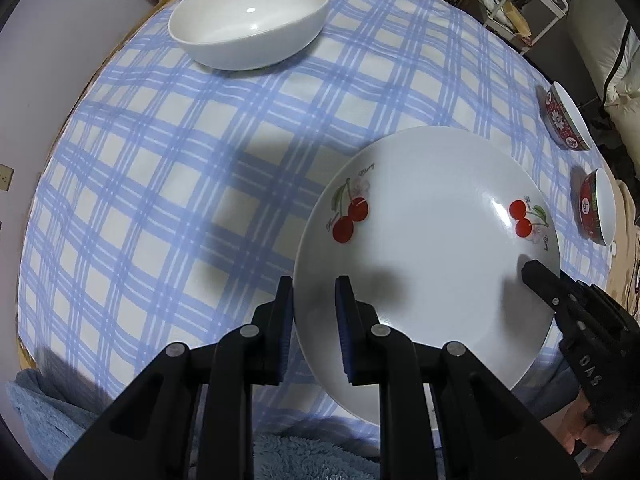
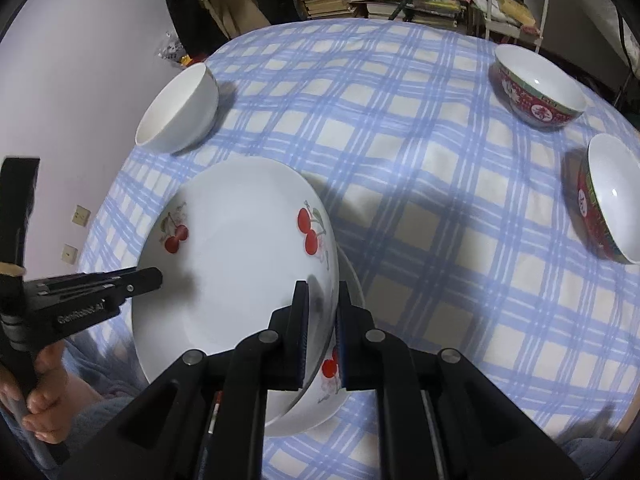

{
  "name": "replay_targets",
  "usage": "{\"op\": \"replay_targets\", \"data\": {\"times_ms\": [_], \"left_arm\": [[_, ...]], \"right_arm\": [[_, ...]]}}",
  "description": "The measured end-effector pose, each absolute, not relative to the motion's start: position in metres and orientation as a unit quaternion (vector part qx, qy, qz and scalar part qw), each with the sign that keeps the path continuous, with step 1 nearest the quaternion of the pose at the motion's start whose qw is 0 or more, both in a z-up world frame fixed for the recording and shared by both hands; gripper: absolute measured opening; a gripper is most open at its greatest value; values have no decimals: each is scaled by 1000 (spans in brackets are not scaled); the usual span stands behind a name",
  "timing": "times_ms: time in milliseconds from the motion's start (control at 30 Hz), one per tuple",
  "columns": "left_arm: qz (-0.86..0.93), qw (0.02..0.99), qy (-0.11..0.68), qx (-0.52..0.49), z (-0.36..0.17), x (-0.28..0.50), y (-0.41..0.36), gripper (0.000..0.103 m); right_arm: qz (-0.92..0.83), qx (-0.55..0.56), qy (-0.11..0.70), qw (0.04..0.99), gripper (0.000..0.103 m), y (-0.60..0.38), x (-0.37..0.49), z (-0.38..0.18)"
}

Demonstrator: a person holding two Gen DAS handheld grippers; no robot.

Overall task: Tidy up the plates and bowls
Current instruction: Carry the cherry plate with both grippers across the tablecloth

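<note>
White ceramic plate with red cherry prints point(image 1: 432, 248): held over the blue-and-white checked table point(image 1: 160, 160), left gripper point(image 1: 314, 332) jaws clamped on its left rim, right gripper point(image 2: 322, 332) jaws clamped on its right rim. Plain white bowl point(image 1: 250, 20): far side. Two red patterned bowls point(image 2: 538, 88) point(image 2: 612, 200): right edge, apart.

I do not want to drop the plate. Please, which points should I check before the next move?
1. Left gripper shut on plate rim: ok.
2. Right gripper shut on the opposite rim: ok.
3. Plate centred over the second plate below: cannot tell.
4. White bowl apart from the plate: ok.
5. Two red bowls apart from the plate: ok.
</note>
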State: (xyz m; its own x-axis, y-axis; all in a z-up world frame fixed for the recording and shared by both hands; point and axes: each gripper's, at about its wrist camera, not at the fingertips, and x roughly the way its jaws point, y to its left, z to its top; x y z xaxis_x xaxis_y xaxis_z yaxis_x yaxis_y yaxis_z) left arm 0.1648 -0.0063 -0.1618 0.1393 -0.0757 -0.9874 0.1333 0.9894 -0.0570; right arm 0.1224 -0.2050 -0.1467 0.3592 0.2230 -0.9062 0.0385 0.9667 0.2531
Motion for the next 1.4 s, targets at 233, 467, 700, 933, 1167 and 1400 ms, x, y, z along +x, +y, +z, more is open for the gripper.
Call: {"op": "replay_targets", "data": {"times_ms": [233, 467, 700, 933, 1167, 1400], "left_arm": [[-62, 740, 669, 23, -177, 160, -9, 19], [-61, 736, 674, 16, -185, 159, -10, 19], [-59, 738, 672, 4, -186, 151, 1, 19], [-63, 744, 665, 21, -182, 142, -3, 18], [-58, 743, 665, 46, -182, 134, -8, 18], [-52, 740, 669, 48, -183, 131, -8, 18]], "right_arm": [[46, 91, 565, 819, 15, -200, 115, -157], [46, 89, 564, 820, 15, -201, 109, -165], [34, 75, 556, 827, 15, -195, 99, -164], [20, 66, 553, 830, 14, -192, 92, -161], [1, 50, 555, 831, 14, -192, 87, -160], [-2, 47, 556, 830, 14, -190, 86, -160]]}}
